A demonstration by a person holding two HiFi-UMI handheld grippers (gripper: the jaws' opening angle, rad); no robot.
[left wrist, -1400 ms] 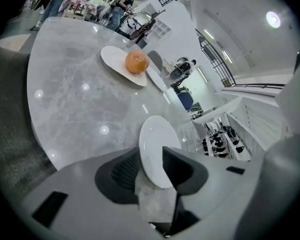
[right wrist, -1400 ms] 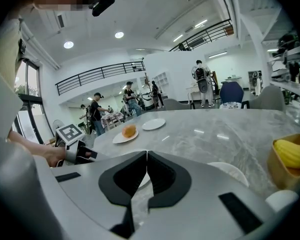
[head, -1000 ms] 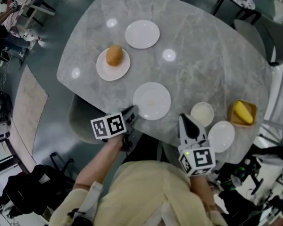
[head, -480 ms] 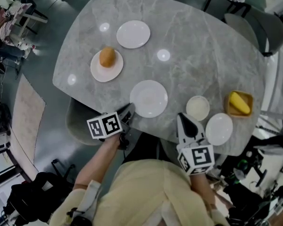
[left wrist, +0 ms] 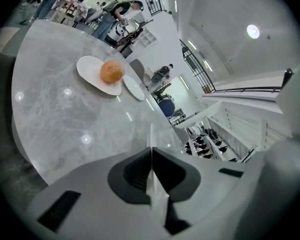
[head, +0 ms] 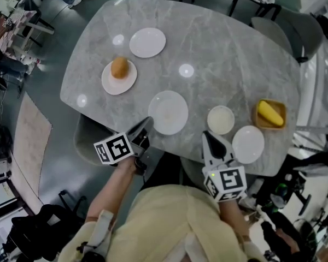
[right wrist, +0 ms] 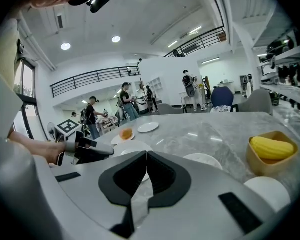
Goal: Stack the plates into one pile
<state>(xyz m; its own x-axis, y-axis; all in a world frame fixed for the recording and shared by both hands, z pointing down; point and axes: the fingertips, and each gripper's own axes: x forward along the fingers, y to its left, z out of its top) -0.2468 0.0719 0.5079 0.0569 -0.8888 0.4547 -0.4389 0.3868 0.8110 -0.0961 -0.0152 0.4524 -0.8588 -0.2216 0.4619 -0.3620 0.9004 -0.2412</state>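
Observation:
A large white plate (head: pixel 168 112) lies near the table's front edge. My left gripper (head: pixel 147 122) is at its left rim, and its jaws are closing on it. In the left gripper view the rim (left wrist: pixel 151 134) shows edge-on as a thin white line pinched between the jaws. Further back are a plate (head: pixel 110 82) carrying an orange bun (head: pixel 119 67) and an empty plate (head: pixel 147 42). A small plate (head: pixel 221 119) and another plate (head: pixel 248 144) lie at the right. My right gripper (head: pixel 209 137) is shut and empty, just short of the small plate.
A yellow bowl (head: pixel 271 113) holding a yellow fruit stands at the right edge of the grey marble table (head: pixel 235 64). Chairs stand around the table's far side. People move about in the room beyond.
The left gripper has closed on the near plate's rim and risen slightly. The right gripper has shifted a little along the table's front edge.

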